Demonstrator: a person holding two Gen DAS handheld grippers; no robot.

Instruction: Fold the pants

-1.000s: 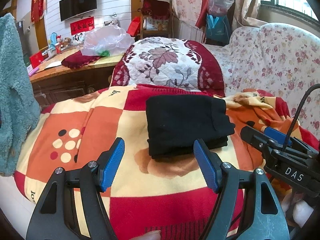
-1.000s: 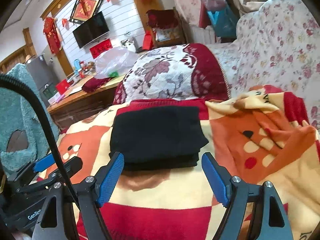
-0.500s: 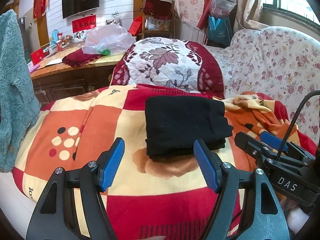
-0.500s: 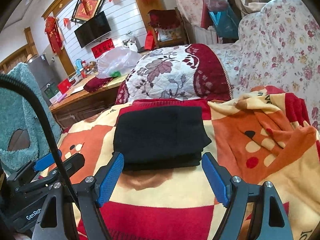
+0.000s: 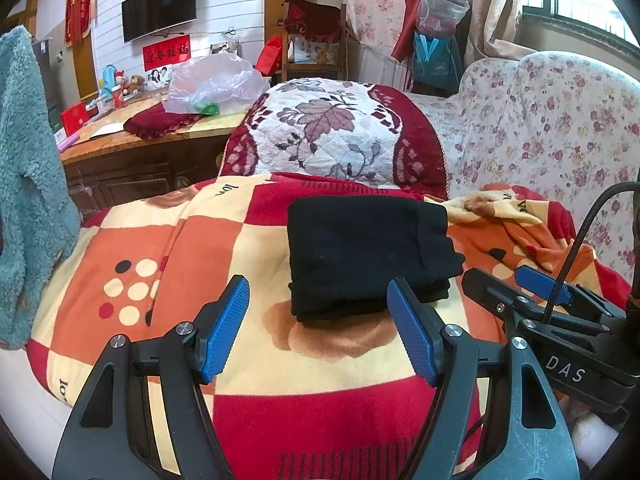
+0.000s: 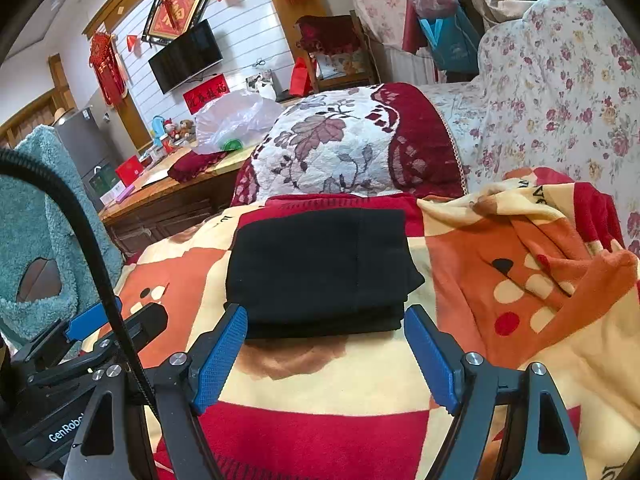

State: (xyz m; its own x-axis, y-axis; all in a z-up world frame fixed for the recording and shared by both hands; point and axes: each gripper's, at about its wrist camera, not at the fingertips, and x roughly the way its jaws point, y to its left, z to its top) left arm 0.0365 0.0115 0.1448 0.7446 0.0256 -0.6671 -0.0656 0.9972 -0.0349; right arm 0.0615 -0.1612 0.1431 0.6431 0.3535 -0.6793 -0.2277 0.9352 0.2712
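Note:
Black pants (image 5: 366,254) (image 6: 322,270) lie folded into a thick rectangular stack on a red, orange and cream checked blanket (image 5: 192,248) (image 6: 520,280). My left gripper (image 5: 318,300) hovers open just short of the stack's near edge, a little to its left, with nothing between its blue pads. My right gripper (image 6: 326,330) stands open too, its fingertips flanking the stack's near edge without touching the cloth. Each gripper shows in the other's view: the right one (image 5: 516,284) at the lower right, the left one (image 6: 116,320) at the lower left.
A quilted red and white cushion (image 5: 332,136) rises right behind the pants. A floral sofa (image 5: 560,128) runs along the right. A teal fleece garment (image 5: 28,184) hangs at the left. Behind it stands a wooden counter (image 5: 132,148) with a plastic bag (image 5: 216,84).

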